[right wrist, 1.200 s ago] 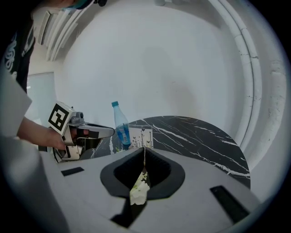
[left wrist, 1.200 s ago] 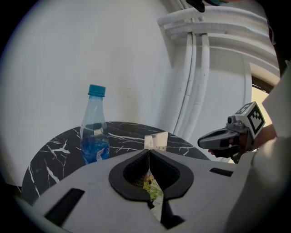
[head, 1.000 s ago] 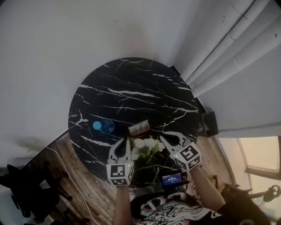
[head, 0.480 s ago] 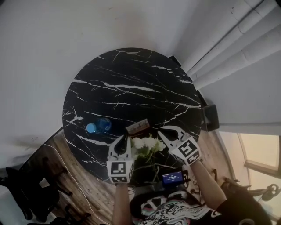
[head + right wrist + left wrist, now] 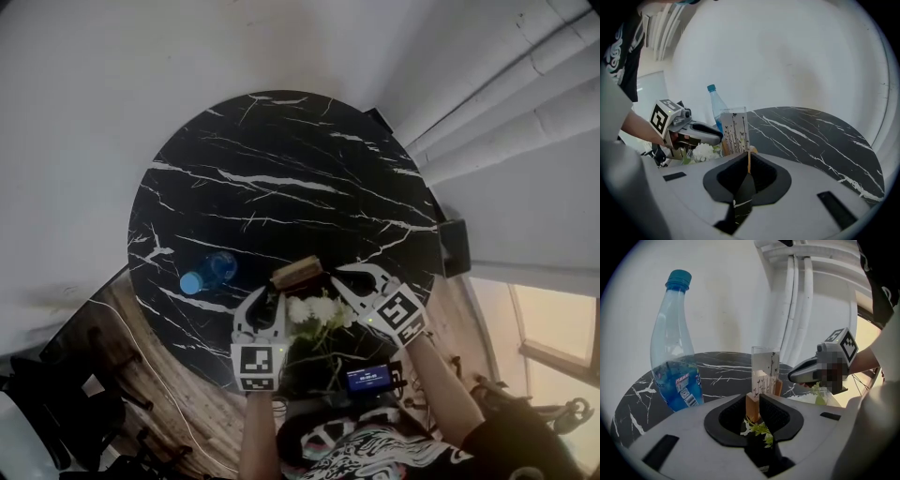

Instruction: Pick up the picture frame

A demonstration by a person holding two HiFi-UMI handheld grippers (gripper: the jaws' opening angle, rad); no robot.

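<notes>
Picture frame (image 5: 298, 274), clear-paned on wooden foot, by near edge of black marble desk (image 5: 281, 169): light, tippy, best pinched at foot; left gripper (image 5: 753, 401) fingers just opened, foot at their gap, unpressed; right gripper (image 5: 748, 157) fingers together, empty.

Round black marble table (image 5: 281, 159). Bottle (image 5: 208, 273) stands at 8 o'clock. Frame (image 5: 298, 273) at 6 o'clock; flowers (image 5: 314, 307) at the rim.

On the counter (image 5: 281, 178), the picture frame (image 5: 298, 273) stands toward six o'clock. The bottle (image 5: 208, 274) is at its nine o'clock, the flowers (image 5: 314, 308) at its six.
</notes>
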